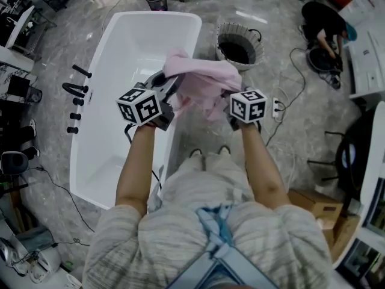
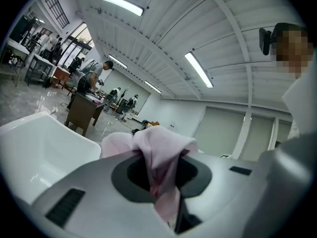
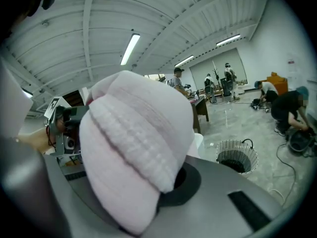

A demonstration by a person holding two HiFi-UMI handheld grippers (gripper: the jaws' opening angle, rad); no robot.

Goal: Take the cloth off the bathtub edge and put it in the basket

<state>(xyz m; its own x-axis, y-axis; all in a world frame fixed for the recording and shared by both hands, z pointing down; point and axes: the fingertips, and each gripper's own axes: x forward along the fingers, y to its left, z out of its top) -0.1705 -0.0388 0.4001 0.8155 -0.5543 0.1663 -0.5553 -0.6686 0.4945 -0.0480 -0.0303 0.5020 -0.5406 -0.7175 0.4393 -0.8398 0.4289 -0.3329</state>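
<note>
holding a pink cloth [image 1: 201, 83] up beside the bathtub [image 1: 120, 53] rim.
left gripper [image 1: 170, 92] and right gripper [image 1: 231, 101] each clamped a bunch of the cloth; the basket [image 1: 239, 44] stood apart.

Pale pink cloth [image 1: 201, 82], white bathtub [image 1: 129, 44], pale ribbed basket [image 1: 224, 40] with dark inside, grey veined floor [image 1: 264, 2].

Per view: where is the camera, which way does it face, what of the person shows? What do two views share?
Head view: on head, steeply down at bathtub; forearms, left gripper, right gripper.
Left gripper view: on it, upward at ceiling; head.
Right gripper view: on it, upward past basket; left hand.
Shared: cloth everywhere; basket, first and third.
</note>
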